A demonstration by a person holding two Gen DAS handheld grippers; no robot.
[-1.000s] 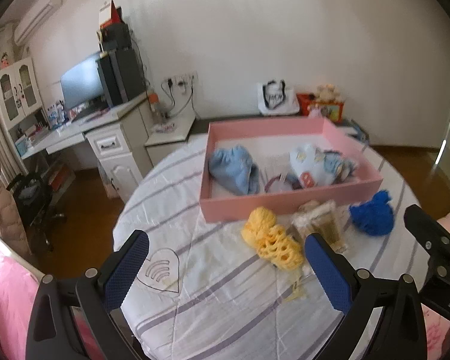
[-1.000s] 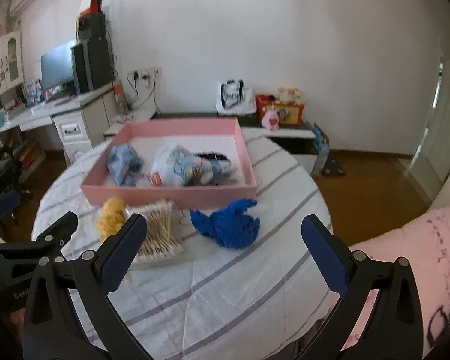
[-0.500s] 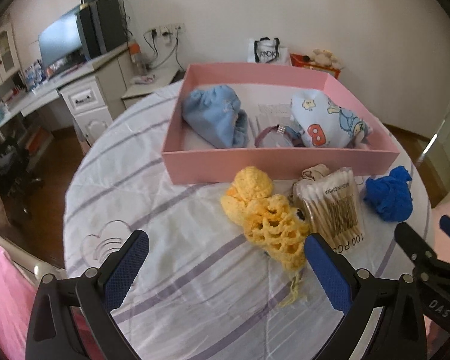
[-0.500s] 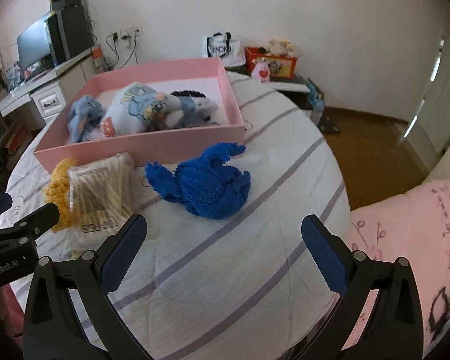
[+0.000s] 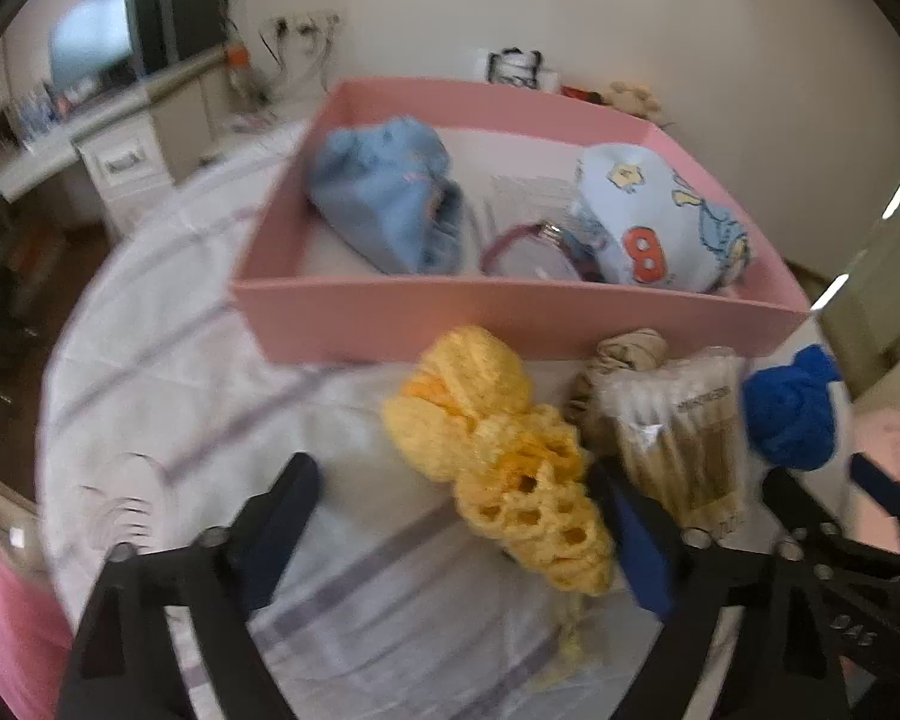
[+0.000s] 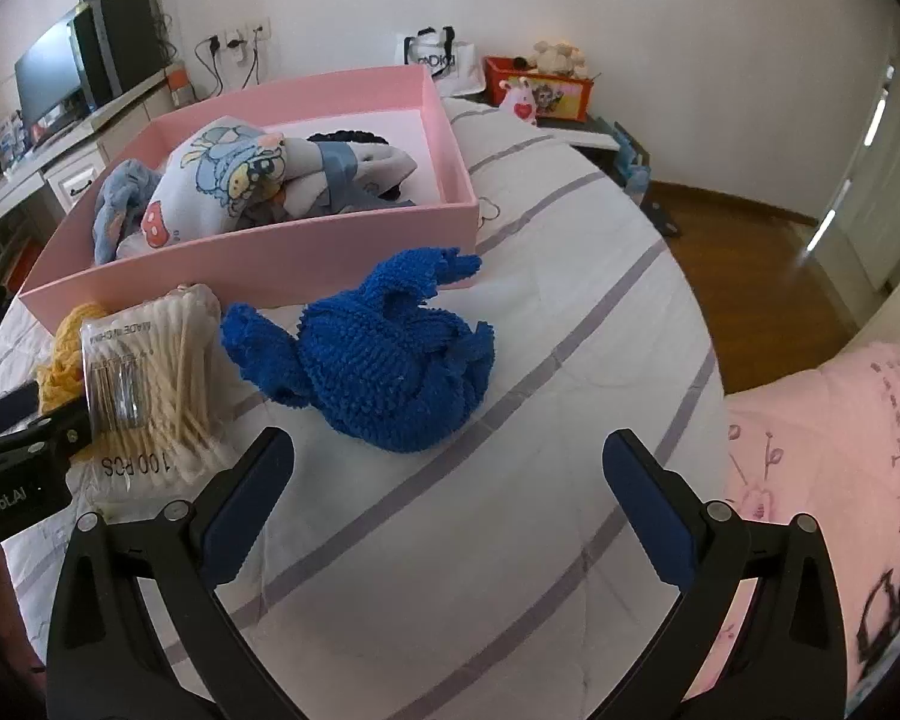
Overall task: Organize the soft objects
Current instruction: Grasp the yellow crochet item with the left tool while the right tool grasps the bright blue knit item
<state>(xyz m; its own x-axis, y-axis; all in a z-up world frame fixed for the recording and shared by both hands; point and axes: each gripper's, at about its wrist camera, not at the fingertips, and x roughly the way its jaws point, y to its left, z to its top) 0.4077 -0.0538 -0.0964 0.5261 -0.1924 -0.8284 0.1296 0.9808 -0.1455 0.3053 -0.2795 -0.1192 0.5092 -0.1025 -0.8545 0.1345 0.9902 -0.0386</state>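
A pink box [image 5: 510, 324] [image 6: 282, 252] on the round table holds a light blue hat [image 5: 390, 204], a cartoon-print cloth [image 5: 648, 228] [image 6: 228, 180] and a hair band [image 5: 522, 240]. In front of it lie a yellow crochet piece [image 5: 498, 450] [image 6: 60, 354], a beige bundle [image 5: 624, 360], a bag of cotton swabs [image 5: 684, 444] [image 6: 150, 384] and a blue knitted piece [image 5: 792, 414] [image 6: 378, 354]. My left gripper [image 5: 456, 516] is open, its right finger beside the yellow piece. My right gripper [image 6: 444, 480] is open just short of the blue piece.
The table has a white striped cloth [image 6: 510, 540] and drops off to a wooden floor [image 6: 750, 264] on the right. A pink quilt [image 6: 822, 468] lies at the right. A desk with a monitor [image 6: 48, 78] stands at the back left.
Both grippers have moved forward and down toward the table. The yellow piece and the blue piece are now much closer to the open fingers.
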